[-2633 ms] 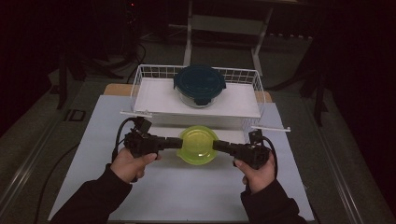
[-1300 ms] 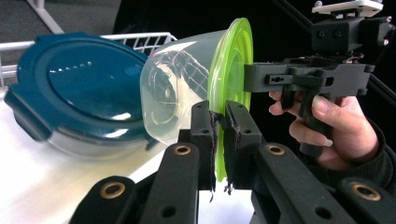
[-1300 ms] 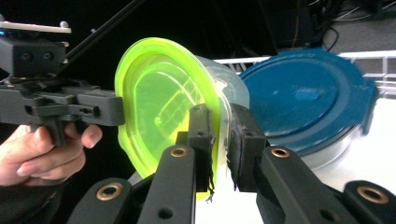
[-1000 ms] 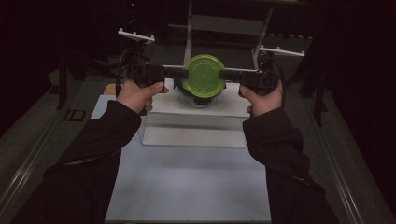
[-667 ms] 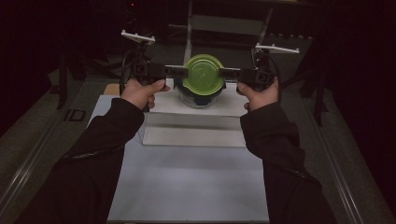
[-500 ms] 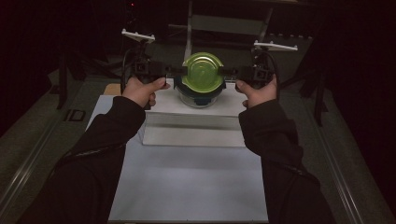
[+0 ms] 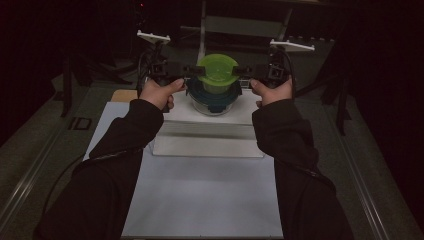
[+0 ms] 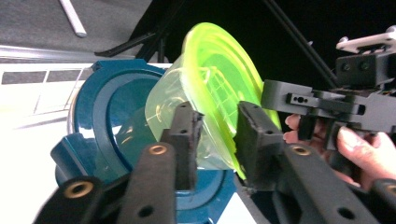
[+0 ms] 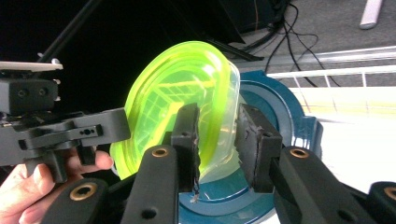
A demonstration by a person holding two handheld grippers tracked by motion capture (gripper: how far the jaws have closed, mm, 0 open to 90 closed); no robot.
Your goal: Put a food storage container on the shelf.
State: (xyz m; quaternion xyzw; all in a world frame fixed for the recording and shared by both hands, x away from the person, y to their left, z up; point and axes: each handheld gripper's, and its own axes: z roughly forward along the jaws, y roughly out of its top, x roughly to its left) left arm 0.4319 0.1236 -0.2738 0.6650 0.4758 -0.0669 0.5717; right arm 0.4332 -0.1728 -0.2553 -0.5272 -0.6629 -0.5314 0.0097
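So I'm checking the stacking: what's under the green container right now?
The green container sits on a blue-lidded container in the white wire basket. The blue lid shows; its middle is covered, and what it holds can't be seen.

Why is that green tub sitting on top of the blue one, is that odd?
Nothing is spilled or broken. The green tub stands on the blue lid of another tub, stacked rather than askew. Both tongs, left and right, have just been opening around its rim.
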